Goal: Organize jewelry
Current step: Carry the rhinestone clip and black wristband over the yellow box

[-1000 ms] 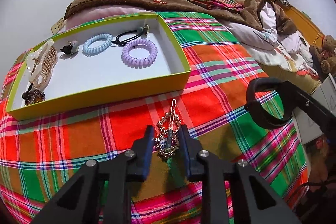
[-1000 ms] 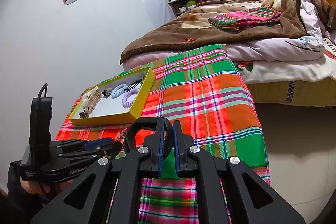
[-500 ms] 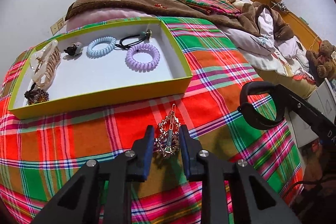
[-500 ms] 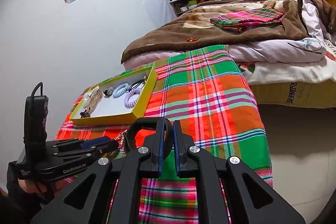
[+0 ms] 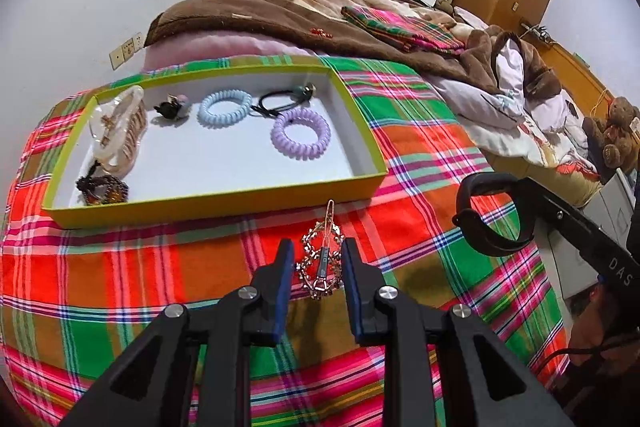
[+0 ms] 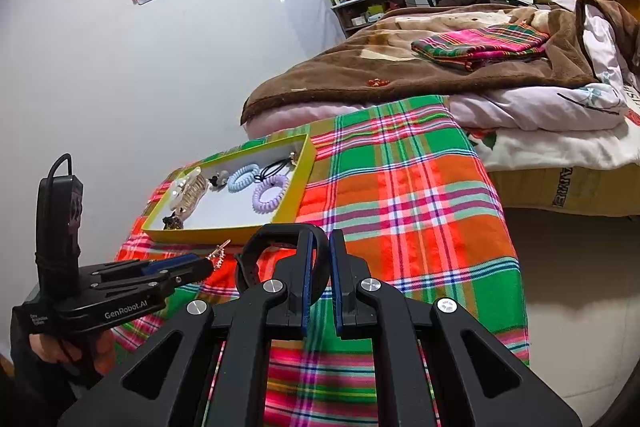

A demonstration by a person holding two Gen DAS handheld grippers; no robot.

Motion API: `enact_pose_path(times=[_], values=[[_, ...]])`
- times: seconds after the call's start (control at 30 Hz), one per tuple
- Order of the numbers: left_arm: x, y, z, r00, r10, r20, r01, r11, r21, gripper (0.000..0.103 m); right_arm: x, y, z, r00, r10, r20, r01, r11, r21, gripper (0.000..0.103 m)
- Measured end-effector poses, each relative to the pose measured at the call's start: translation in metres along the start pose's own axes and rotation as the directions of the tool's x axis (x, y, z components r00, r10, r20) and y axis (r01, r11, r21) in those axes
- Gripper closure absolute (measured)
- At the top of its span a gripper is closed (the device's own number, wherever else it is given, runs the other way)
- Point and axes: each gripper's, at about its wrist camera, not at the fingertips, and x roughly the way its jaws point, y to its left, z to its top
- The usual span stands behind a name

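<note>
Bright plaid cloth (image 5: 420, 163) covers the bed end that fills the lower half of both views, with a rumpled brown blanket (image 5: 288, 11) behind it.

At lower centre of the left wrist view, the left tool (image 5: 316, 259) is closed narrowly on a sparkly hair clip (image 5: 322, 259), its blue pads pressing the clip's beaded sides while the clip's thin gold end points up the frame toward the tray. In the right wrist view the same tool appears at lower left, gripped by a hand (image 6: 68, 351).

The right tool (image 6: 320, 263), at lower centre of its own view, is clamped shut on a black band (image 6: 250, 259); the band's loop shows at the right edge of the left view.

Just above the clip lies a yellow-green tray (image 5: 224, 203). Inside it sit a lilac coil tie (image 5: 300, 133), a pale blue coil tie (image 5: 226, 108), a black elastic (image 5: 276, 103), a cream claw clip (image 5: 118, 129) at the left and a dark beaded piece (image 5: 102, 189) in the lower left corner.
</note>
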Motion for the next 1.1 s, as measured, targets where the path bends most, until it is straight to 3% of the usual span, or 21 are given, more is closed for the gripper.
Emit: enact_pose_path(times=[0.6, 1.1], values=[[-0.027, 0.058, 0.030, 0.994, 0.063, 0.090, -0.056, 0.995, -0.084, 0.078, 0.031, 0.041, 0.027, 1.000, 0.020, -0.011, -0.020, 0.998, -0.052, 0.095], [-0.003, 0.102, 0.070, 0.995, 0.045, 0.090, -0.033, 0.992, -0.124, 0.078, 0.094, 0.077, 0.041, 0.997, 0.010, -0.076, -0.015, 0.998, -0.064, 0.095]])
